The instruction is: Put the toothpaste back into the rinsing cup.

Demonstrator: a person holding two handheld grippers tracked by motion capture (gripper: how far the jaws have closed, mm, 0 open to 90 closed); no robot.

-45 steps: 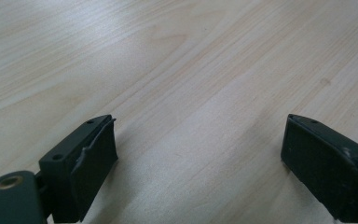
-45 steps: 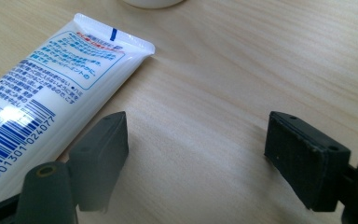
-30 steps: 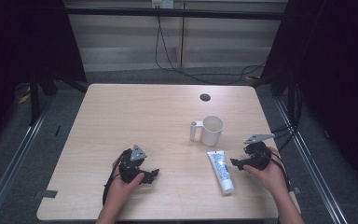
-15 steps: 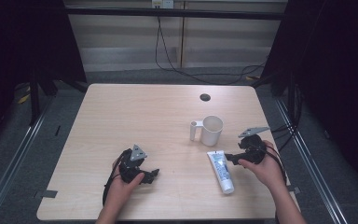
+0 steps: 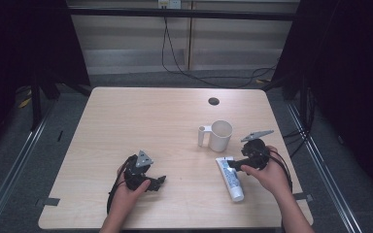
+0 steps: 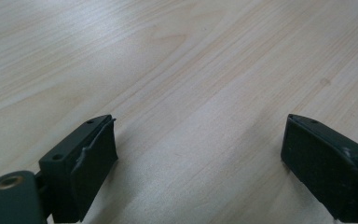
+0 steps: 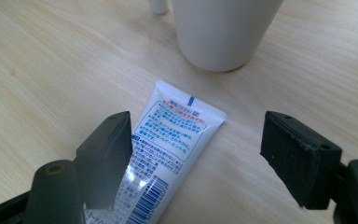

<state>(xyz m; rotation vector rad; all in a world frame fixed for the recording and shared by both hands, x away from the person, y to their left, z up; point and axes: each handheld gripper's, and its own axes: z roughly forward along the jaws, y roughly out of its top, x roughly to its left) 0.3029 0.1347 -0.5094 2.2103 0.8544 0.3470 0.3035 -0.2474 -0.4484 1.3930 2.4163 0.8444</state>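
A white toothpaste tube [image 5: 230, 178] with blue print lies flat on the wooden table [image 5: 145, 121], its crimped end toward a white mug [image 5: 220, 135] with its handle to the left. My right gripper [image 5: 235, 166] hovers open over the tube's crimped end; in the right gripper view the tube [image 7: 168, 149] lies between the spread jaws, nearer the left one, with the mug [image 7: 221, 30] just beyond. My left gripper [image 5: 159, 182] rests low near the table's front left, open with bare wood between its jaws [image 6: 196, 154].
A dark round grommet hole [image 5: 213, 101] sits near the table's far edge. Black cables trail from both grippers. Metal rails and dark frame posts flank the table on both sides.
My right gripper has moved left and forward, from beside the tube to over its crimped end near the mug. The left gripper has stayed put.
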